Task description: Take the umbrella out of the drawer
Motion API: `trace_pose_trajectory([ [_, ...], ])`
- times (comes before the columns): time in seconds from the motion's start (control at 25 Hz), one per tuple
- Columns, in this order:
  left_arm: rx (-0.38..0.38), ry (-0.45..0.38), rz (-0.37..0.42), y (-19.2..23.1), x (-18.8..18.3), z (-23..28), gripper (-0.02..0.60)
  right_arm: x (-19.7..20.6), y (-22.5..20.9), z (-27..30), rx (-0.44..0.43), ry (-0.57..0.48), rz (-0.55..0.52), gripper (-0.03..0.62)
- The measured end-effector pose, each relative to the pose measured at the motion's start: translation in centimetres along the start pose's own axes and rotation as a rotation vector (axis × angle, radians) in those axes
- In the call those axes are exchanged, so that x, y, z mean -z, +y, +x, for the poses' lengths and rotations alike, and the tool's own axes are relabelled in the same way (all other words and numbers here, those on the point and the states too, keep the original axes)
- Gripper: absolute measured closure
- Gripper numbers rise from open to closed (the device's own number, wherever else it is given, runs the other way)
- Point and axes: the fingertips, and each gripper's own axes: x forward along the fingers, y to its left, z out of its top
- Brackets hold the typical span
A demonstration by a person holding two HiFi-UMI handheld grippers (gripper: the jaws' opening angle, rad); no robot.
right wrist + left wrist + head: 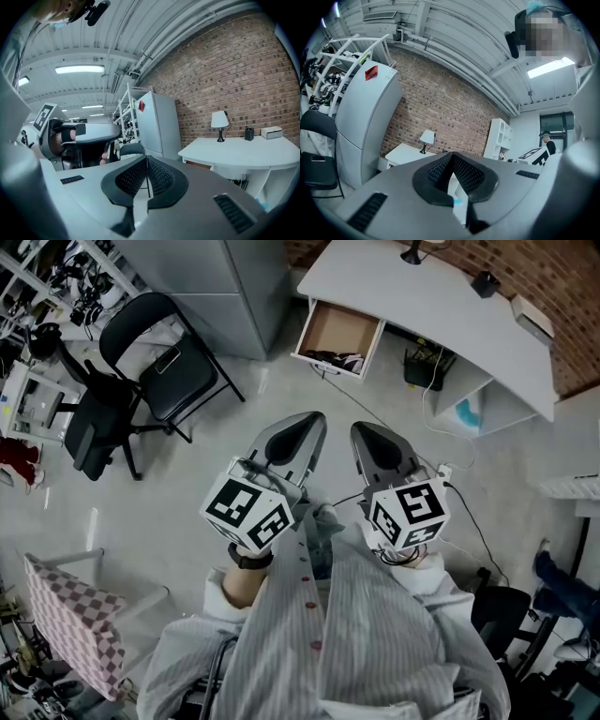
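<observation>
My left gripper [312, 420] and right gripper [362, 429] are closed, empty; the umbrella [336, 359] at the drawer's [339, 329] front edge looks light and floppy, so I'd pinch its middle.

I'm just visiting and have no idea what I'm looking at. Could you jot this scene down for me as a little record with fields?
Who: a person in a striped shirt, holding a gripper in each hand
Left gripper: jaws together, empty, held near the chest
Right gripper: jaws together, empty, beside the left one
Drawer: pulled open under the white desk
In the drawer: a dark bundle at its front, probably the umbrella
Progress: nothing taken out yet; both grippers are well short of the drawer
Nearby: black chair
</observation>
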Motion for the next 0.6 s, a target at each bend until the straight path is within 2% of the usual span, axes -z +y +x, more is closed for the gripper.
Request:
trace_pose_trajectory([
  [0.24,-0.022,0.001,-0.016,2.6,-0.1,1.2,0.572,0.5,-1.9,2.2,0.016,0.019,0.023,0.559],
  [0.6,0.013,0.03,-0.022,9.4,-0.9,5.6,0.572,-0.6,-4.9,9.2,0.059,0.037,0.047,0.559],
])
